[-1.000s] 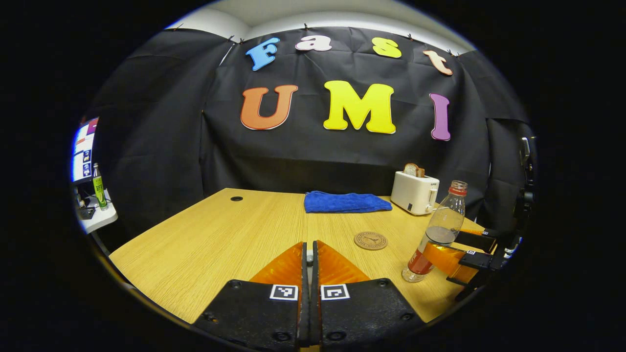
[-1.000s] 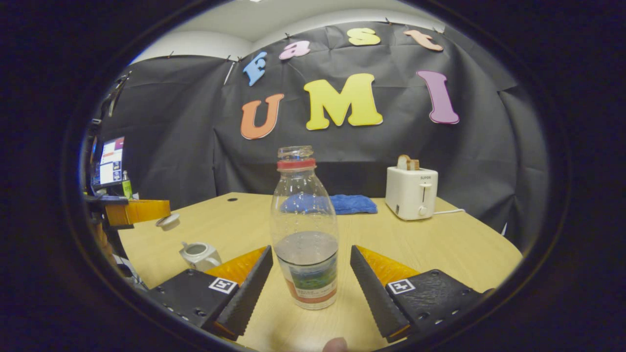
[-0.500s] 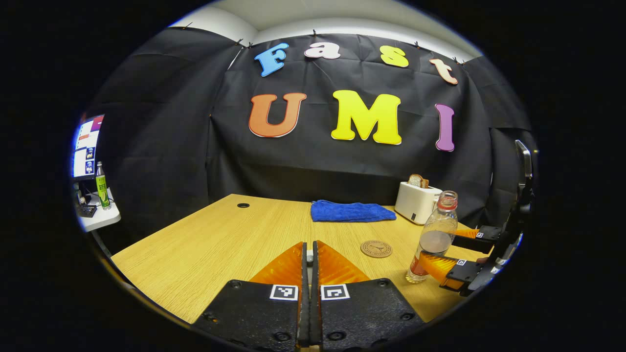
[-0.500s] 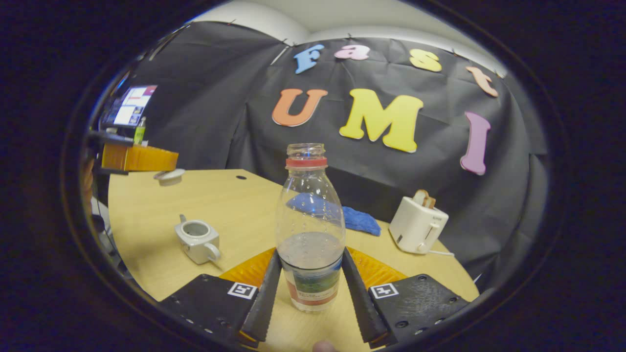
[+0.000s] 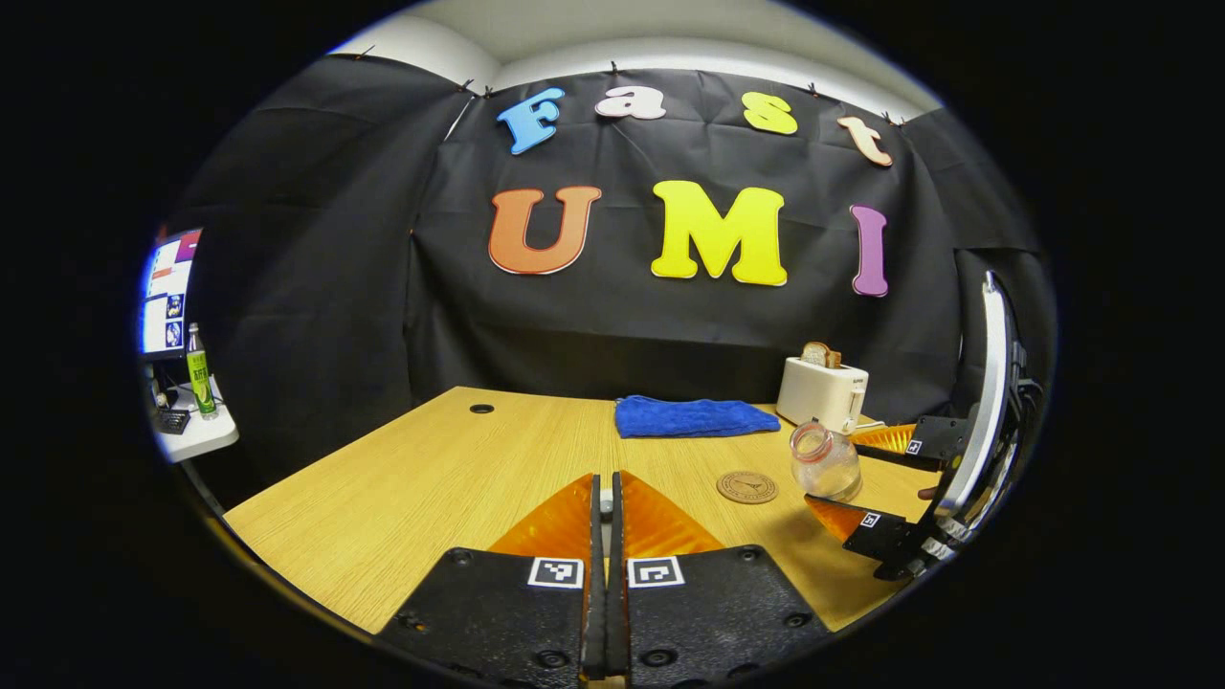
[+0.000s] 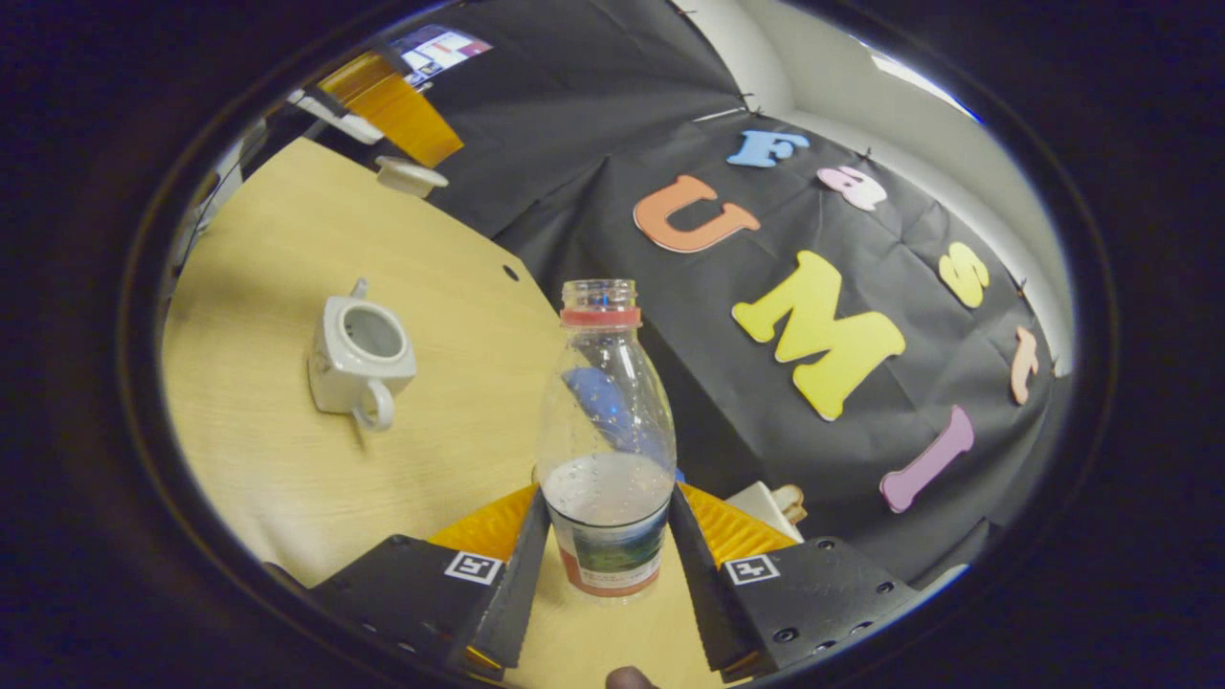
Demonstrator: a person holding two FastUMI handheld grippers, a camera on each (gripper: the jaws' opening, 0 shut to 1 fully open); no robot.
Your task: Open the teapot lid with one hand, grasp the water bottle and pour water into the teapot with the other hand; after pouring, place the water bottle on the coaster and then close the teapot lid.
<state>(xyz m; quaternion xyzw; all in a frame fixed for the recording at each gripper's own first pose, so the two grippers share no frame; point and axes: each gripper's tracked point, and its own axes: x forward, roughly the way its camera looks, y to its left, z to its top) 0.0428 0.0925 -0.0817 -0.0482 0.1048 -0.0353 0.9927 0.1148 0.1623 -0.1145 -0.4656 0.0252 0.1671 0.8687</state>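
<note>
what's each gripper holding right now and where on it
The right gripper clamps the water bottle at its labelled lower body. The left gripper holds the teapot lid, apparently by its top, above the table.

Uncapped water bottle (image 6: 607, 450) tilted; white teapot (image 6: 359, 352) open on table; round coaster (image 5: 747, 487) bare

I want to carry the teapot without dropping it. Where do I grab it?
Probably best to grab the teapot by its handle. The handle is a loop sticking out opposite the spout, so come in from that side and pinch the loop. The body looks wide and smooth, so it is harder to pinch.
</note>
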